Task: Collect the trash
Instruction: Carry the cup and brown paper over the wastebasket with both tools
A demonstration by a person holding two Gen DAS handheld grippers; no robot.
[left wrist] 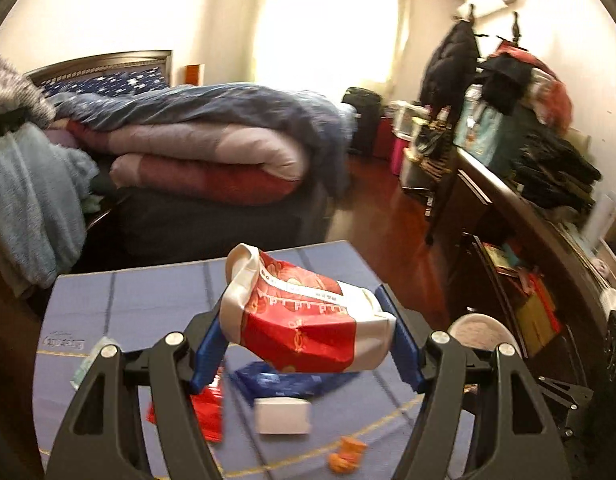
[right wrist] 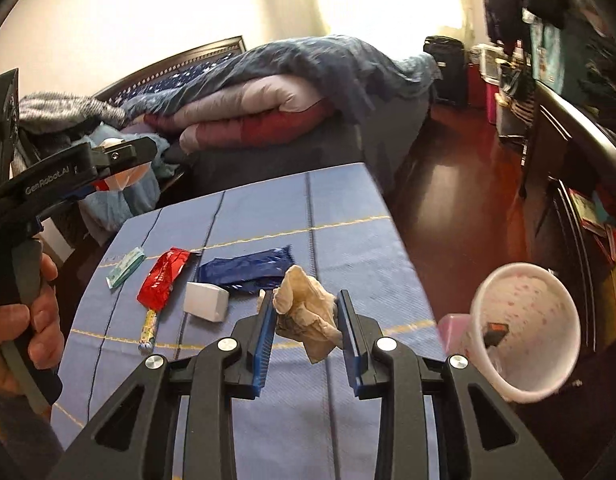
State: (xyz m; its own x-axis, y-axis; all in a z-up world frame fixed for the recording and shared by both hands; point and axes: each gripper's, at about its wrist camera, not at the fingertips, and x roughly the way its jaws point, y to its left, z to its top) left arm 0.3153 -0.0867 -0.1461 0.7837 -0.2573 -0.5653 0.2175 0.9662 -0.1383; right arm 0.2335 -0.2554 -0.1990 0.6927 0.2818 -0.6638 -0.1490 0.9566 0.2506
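Trash, seven loose pieces in all, five on the blue mat [right wrist: 347, 216] and two in my grippers. My left gripper [left wrist: 304, 312] is clamped on one red-and-white wrapper [left wrist: 304, 320], held clear above the mat, both blue pads pressing its ends. My right gripper [right wrist: 308, 304] has one crumpled tan tissue [right wrist: 308, 312] between its two blue fingers [right wrist: 264, 336]; the gap is narrow, but whether the pads press the tissue I cannot tell. On the mat, in the right wrist view: one small green packet [right wrist: 126, 267] at far left, one red wrapper [right wrist: 164, 278] beside it, one thin striped candy stick [right wrist: 148, 330] just below the red wrapper, one white box [right wrist: 206, 307] in the middle, and one dark blue wrapper [right wrist: 248, 270] behind the box, touching it. One white bin [right wrist: 525, 330], tilted, stands off the mat's right edge with one dark scrap [right wrist: 495, 330] inside. One hand [right wrist: 16, 316] grips the left gripper's handle. One bed [right wrist: 268, 92] lies behind the mat.
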